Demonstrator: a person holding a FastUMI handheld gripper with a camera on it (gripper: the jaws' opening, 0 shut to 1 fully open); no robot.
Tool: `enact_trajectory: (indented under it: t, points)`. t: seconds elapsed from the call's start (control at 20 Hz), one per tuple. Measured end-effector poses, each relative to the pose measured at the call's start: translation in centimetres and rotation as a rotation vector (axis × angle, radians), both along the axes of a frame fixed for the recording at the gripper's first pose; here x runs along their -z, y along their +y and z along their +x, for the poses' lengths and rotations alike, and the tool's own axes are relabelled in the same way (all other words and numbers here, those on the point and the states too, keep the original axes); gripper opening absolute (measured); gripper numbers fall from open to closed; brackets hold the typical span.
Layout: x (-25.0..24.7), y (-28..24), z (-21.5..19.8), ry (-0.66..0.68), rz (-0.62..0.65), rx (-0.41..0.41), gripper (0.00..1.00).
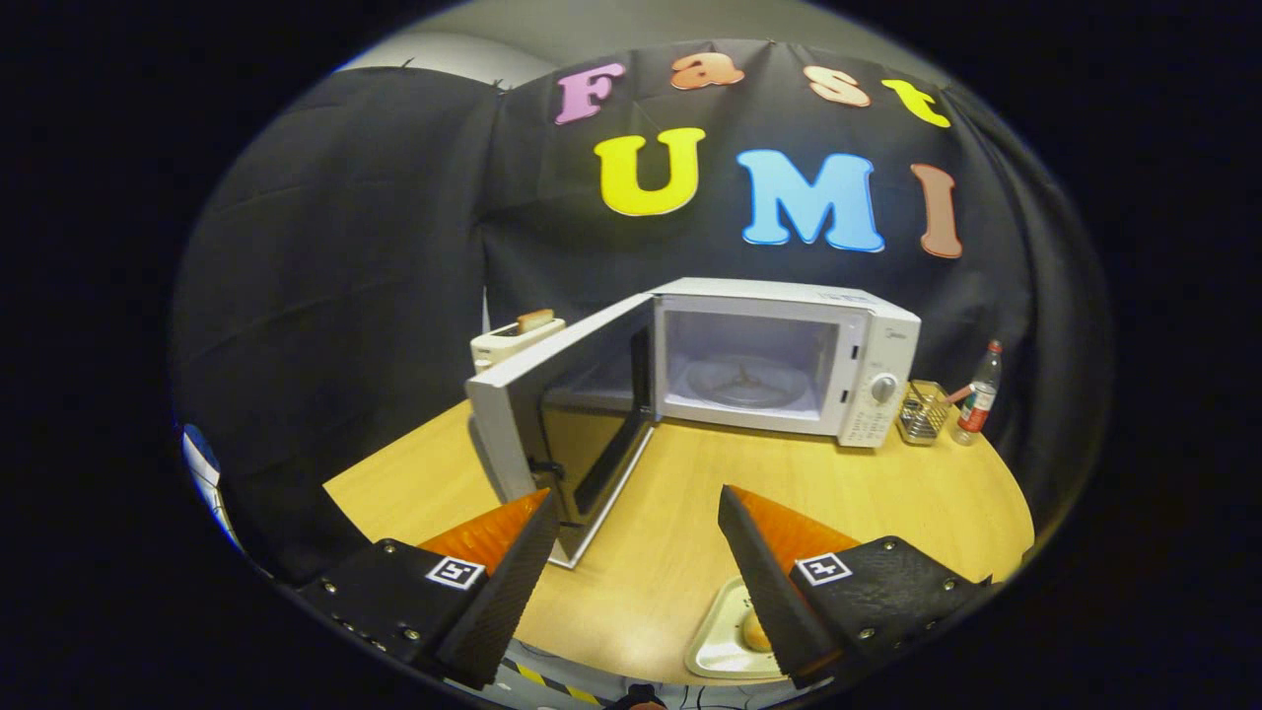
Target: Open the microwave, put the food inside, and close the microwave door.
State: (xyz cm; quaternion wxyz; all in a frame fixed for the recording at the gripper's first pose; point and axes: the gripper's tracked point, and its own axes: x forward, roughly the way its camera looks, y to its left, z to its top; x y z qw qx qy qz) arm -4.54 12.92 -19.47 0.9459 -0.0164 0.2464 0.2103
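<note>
We see the wooden table [887,513] carrying a white microwave [868,335] beyond the fingers, its long axis across the table, cavity facing us. Its door [552,414] stands swung open toward the left finger; the glass turntable [739,383] inside is bare. The tray [715,646] by the right finger holds the food [756,631], round and tan. The hand-held gripper [636,582] is released, fingers spread over bare table, grasping nothing.
</note>
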Motion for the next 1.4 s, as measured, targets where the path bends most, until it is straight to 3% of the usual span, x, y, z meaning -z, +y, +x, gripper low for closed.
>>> enact_trajectory:
  t: [0.25,0.45,1.05,1.3,1.4]
  points:
    - [4.0,-5.7,0.9,0.069,-0.087,0.125,0.99]
    - [7.8,-8.4,0.8,0.151,-0.138,0.178,0.99]
    - [14.9,-11.1,-0.9,0.358,-0.3,0.174,0.99]
    - [16.3,-11.4,-1.0,0.439,-0.246,0.192,0.98]
    - [16.2,-11.5,-1.1,0.464,-0.215,0.195,0.91]
